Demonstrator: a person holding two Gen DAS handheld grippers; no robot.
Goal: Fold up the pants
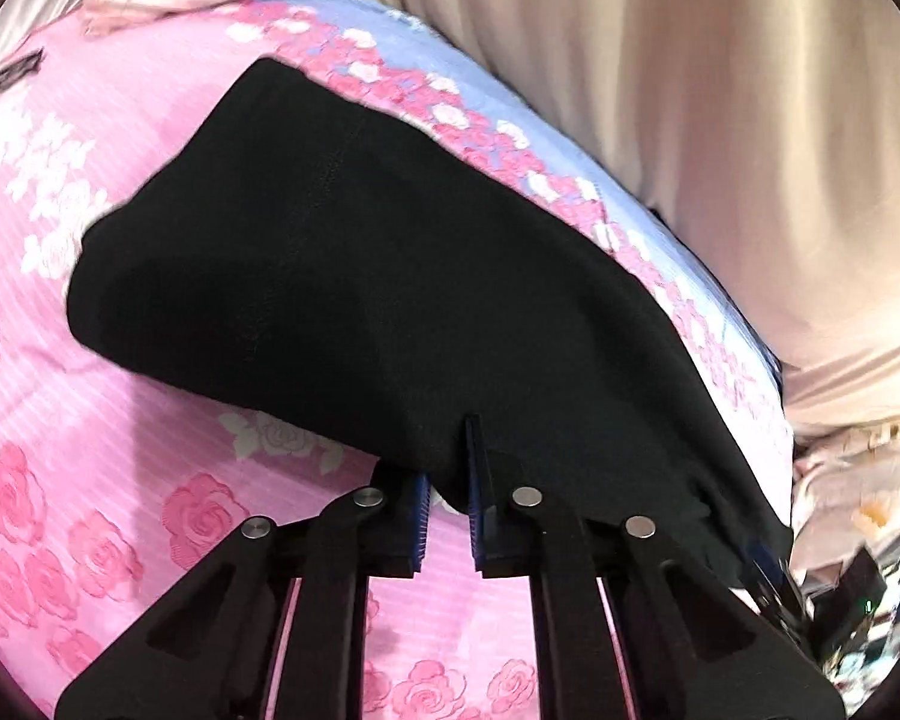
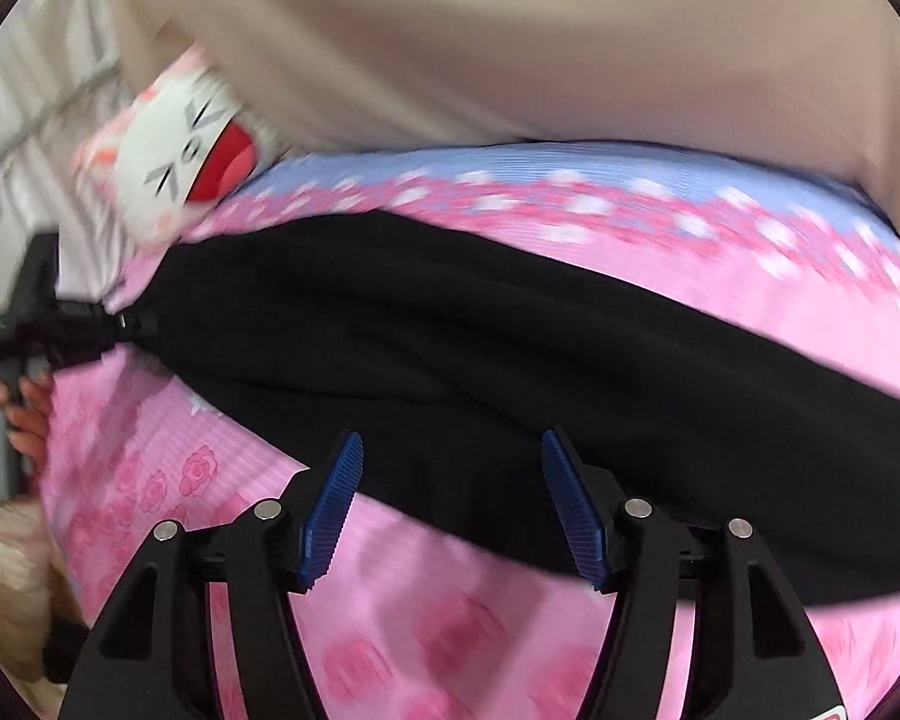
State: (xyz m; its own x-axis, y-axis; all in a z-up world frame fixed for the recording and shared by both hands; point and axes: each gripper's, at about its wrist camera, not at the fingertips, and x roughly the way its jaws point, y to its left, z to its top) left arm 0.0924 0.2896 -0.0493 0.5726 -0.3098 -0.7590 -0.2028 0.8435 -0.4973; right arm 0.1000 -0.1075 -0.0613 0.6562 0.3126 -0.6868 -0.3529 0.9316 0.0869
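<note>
left wrist, one black pants [image 1: 390, 276], two grippers

No readable text, labels, brands or numbers in either view. The pillow [image 2: 180, 168] carries only a drawn cartoon face, whisker strokes and a red mouth, no lettering. A red-edged scrap of a sticker at the bottom right edge of the right wrist view is cut off by the frame; nothing on it can be made out. The clutter at the lower right edge of the left wrist view is too small and blurred to read.
</note>
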